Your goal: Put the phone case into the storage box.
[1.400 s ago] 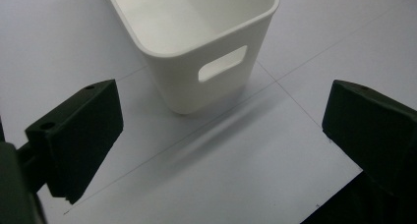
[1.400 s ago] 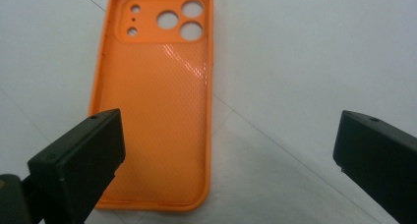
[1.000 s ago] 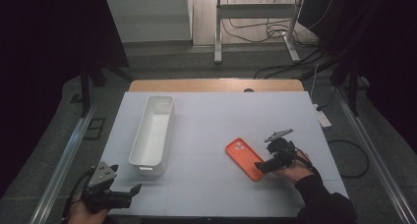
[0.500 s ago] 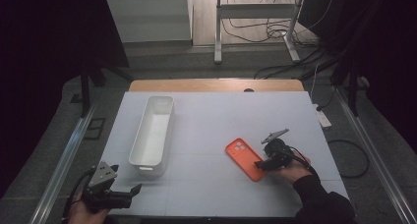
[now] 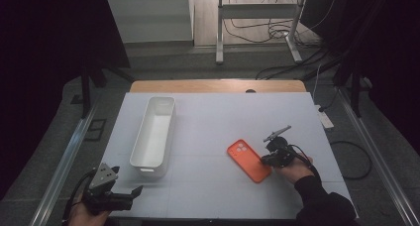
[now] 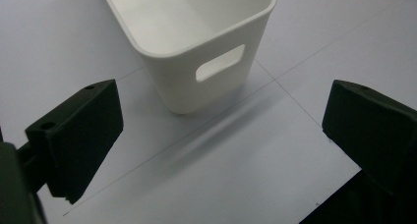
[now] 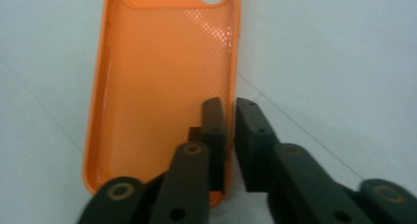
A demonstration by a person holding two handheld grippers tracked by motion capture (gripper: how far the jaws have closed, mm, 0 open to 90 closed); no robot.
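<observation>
Leftmost, the left tongs (image 5: 130, 192) sit at the near left corner of the white surface (image 5: 213, 122), held by a hand (image 5: 81, 215) that the bottom edge of the high view cuts off. Their jaws stand wide apart with nothing between them. In the left gripper view the left tongs (image 6: 221, 130) point at the near end of a white bin (image 6: 196, 42), which stands just ahead of them without touching; its handle slot faces them, and its far end runs out of the top of that view. From above, the bin (image 5: 154, 132) lies lengthwise, just ahead and to the right of these tongs.

Further right, well apart from the bin, an orange phone case (image 5: 248, 160) lies flat on the surface, hollow side up. The right tongs (image 5: 265, 161) are at its near right edge, with the right hand (image 5: 293, 169) and a dark sleeve behind them. In the right gripper view the right tongs (image 7: 230, 111) have their jaws drawn narrow around the right side wall of the phone case (image 7: 157, 81), one jaw inside the shell and one outside. A thin gap shows between them, so I cannot tell whether they actually pinch the wall. The jaws hide the case's near right corner.
</observation>
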